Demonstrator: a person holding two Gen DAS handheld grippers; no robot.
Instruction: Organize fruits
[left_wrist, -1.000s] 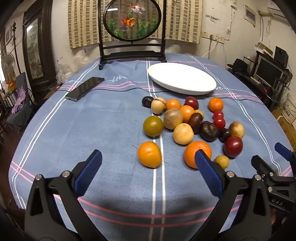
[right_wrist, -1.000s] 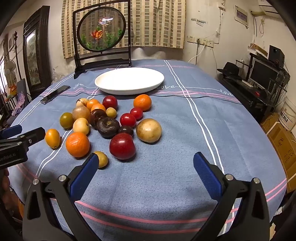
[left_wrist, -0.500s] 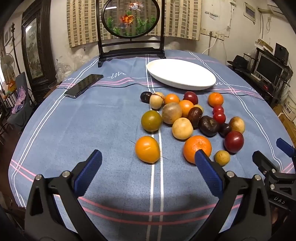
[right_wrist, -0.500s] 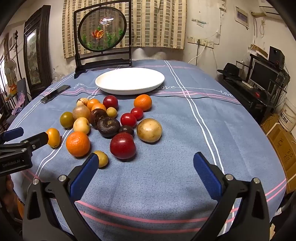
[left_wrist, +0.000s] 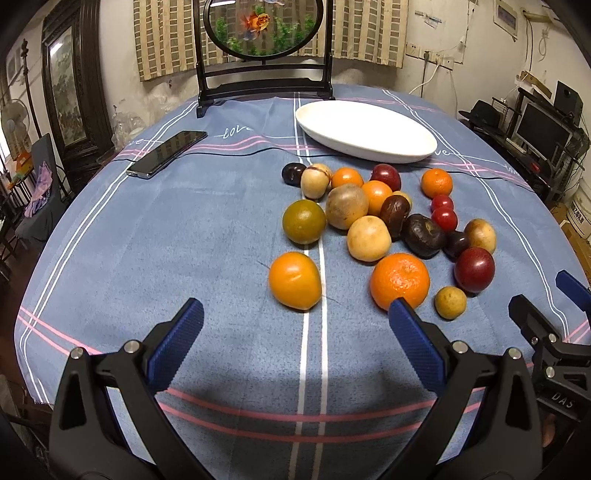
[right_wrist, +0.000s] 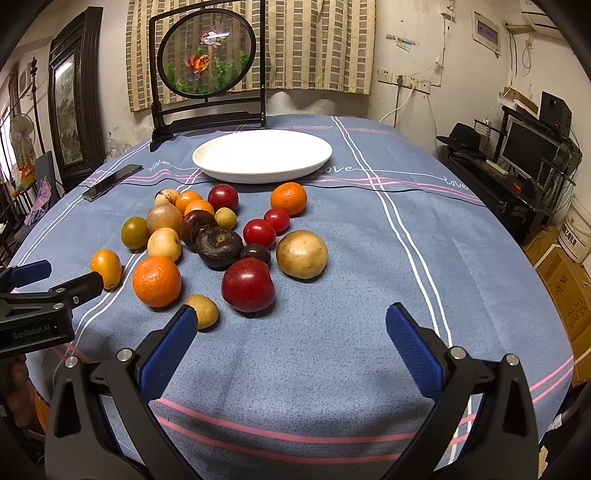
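Both claws are spread wide and hold nothing, but the left claw (left_wrist: 291, 332) has crept forward over the last second, so the orange fruit (left_wrist: 294, 280) now sits just ahead of its jaws. The right claw (right_wrist: 288, 339) has barely moved, near the table's (right_wrist: 369, 295) front edge. No fruit is on the plate (left_wrist: 365, 129) at the far edge, so sorting looks about to begin.

A dim, cluttered room around a cloth-covered table.

A blue tablecloth (right_wrist: 369, 258) with white and pink stripes covered the table. Behind it hung checked curtains (right_wrist: 314, 44) on a stained pale wall (right_wrist: 424, 44) with sockets (right_wrist: 406, 79) and trailing cords. A dark framed picture (right_wrist: 72, 110) stood at the left, with a fan (right_wrist: 18, 129) beside it. At the right, a desk held a monitor (right_wrist: 528, 147), a speaker (right_wrist: 554, 107) and a black hat (right_wrist: 463, 136); cardboard boxes (right_wrist: 561, 273) sat below.
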